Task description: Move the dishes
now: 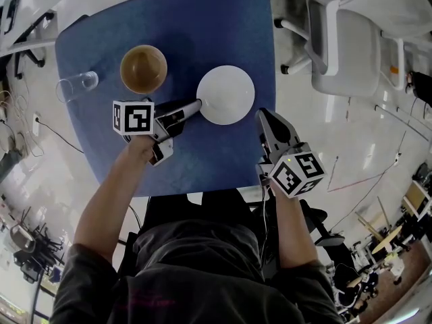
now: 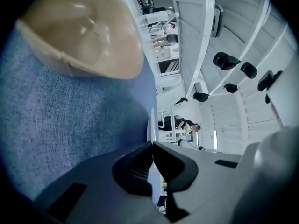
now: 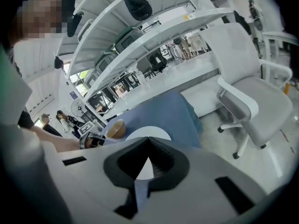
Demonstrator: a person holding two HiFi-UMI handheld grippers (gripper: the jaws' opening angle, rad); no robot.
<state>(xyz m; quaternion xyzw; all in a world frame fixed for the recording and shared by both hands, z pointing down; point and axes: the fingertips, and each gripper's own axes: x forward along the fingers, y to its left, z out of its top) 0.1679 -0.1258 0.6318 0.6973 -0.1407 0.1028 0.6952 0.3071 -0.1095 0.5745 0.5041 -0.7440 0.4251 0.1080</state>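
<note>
Two dishes are on the blue tablecloth (image 1: 202, 25): a brown bowl (image 1: 143, 69) toward the far left and a white plate (image 1: 226, 94) just right of it, near the middle. A clear glass (image 1: 77, 85) stands at the left edge, beside the bowl. The left gripper (image 1: 198, 104) reaches in from the near left, its jaws pinched on the plate's left rim. The right gripper (image 1: 263, 117) hovers over the near right of the table, close to the plate but apart from it, its jaws closed tip to tip on nothing. A white chair (image 1: 351, 46) stands on the floor to the right.
</note>
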